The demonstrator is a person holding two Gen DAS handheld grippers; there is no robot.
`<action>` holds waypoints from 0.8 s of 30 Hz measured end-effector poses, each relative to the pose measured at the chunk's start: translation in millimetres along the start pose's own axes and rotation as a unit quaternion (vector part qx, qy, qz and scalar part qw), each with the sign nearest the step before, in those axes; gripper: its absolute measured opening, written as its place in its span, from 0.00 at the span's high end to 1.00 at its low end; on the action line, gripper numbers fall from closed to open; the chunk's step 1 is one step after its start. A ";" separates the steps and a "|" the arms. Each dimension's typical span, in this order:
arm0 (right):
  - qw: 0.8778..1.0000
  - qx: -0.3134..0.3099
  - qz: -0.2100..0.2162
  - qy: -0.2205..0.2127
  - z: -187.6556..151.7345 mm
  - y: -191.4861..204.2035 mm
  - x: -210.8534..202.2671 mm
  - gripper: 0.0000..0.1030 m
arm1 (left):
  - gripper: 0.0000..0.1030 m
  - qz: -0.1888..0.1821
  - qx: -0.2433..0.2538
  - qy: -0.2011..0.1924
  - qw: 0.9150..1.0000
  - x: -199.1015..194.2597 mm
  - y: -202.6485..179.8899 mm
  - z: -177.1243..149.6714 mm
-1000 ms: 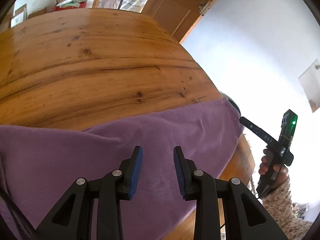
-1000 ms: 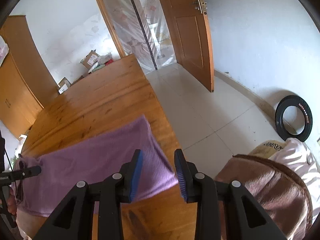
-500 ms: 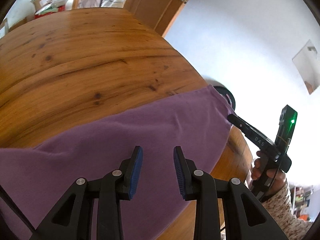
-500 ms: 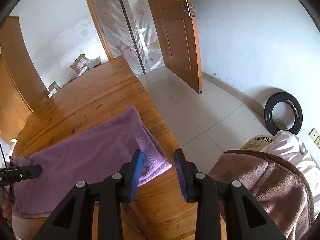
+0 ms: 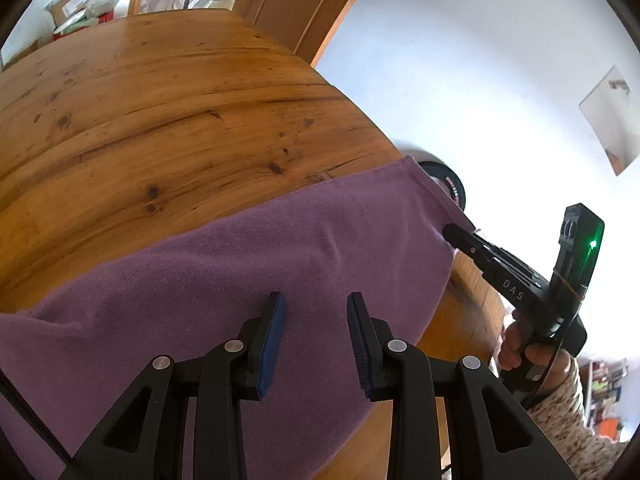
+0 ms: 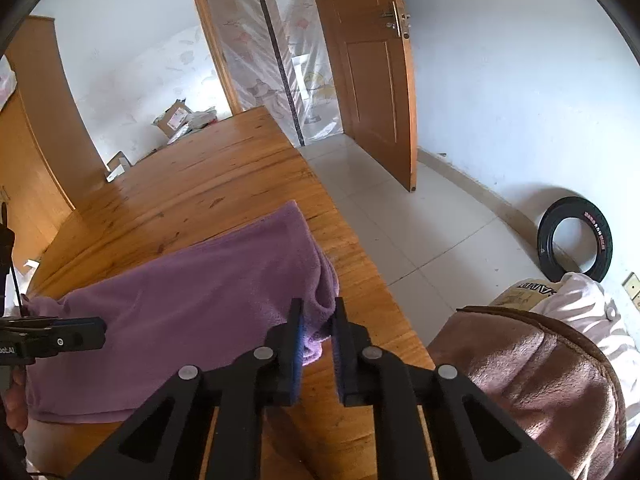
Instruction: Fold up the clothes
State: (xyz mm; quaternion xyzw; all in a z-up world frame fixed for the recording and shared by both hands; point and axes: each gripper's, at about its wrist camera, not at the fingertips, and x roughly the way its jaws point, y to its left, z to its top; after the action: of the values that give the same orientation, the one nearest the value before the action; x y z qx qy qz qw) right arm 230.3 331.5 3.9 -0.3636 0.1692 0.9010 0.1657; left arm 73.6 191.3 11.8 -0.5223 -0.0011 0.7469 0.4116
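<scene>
A purple fleece cloth point(image 5: 248, 264) lies spread across the near part of the wooden table point(image 5: 160, 92). It also shows in the right wrist view point(image 6: 192, 300). My left gripper point(image 5: 316, 316) is open and empty, hovering over the middle of the cloth. My right gripper point(image 6: 317, 320) is shut on the cloth's near right corner, which bunches between its blue pads. In the left wrist view the right gripper point(image 5: 456, 234) meets the cloth's right edge. In the right wrist view the left gripper point(image 6: 100, 330) shows over the cloth's left end.
A brown padded thing point(image 6: 532, 384) and white fabric point(image 6: 588, 300) sit to the right of the table. A black tyre point(image 6: 574, 238) leans on the wall. An open wooden door point(image 6: 372, 68) and cardboard boxes point(image 6: 176, 118) stand beyond the table's far end.
My right gripper moved forward to the cloth's near right corner and closed on it. My left gripper stayed open over the cloth, with its view shifting slightly.
</scene>
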 end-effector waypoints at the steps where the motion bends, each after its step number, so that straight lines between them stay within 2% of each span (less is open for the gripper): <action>1: 1.000 -0.001 0.001 -0.003 0.1 0.4 -1.4 0.88 | 0.68 -0.001 0.000 -0.001 1.000 0.3 0.3 0.2; 4: 1.000 -0.013 0.002 -0.025 1.3 6.7 -9.9 0.89 | 0.68 -0.007 -0.002 -0.002 1.000 1.1 2.0 0.3; 6: 0.998 -0.037 -0.004 -0.042 2.2 16.0 -16.6 0.89 | 0.68 -0.008 -0.003 -0.002 1.000 1.4 2.4 0.5; 11: 0.992 -0.096 0.010 -0.080 4.3 44.9 -33.1 0.89 | 0.68 -0.008 -0.005 -0.002 1.000 0.9 3.0 0.4; 17: 0.980 -0.167 0.005 -0.107 1.6 78.1 -44.2 0.89 | 0.68 -0.018 -0.016 -0.002 1.000 1.3 6.1 1.2; 24: 0.969 -0.215 0.027 -0.118 -5.3 109.9 -52.8 0.89 | 0.68 -0.047 -0.051 -0.001 0.998 0.6 16.1 2.3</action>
State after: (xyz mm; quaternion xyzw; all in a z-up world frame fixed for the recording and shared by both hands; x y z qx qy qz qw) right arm 223.0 222.4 58.2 -0.2772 -0.0396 0.9568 0.0781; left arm 61.8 182.0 5.4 -0.5409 -0.0646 0.7263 0.4192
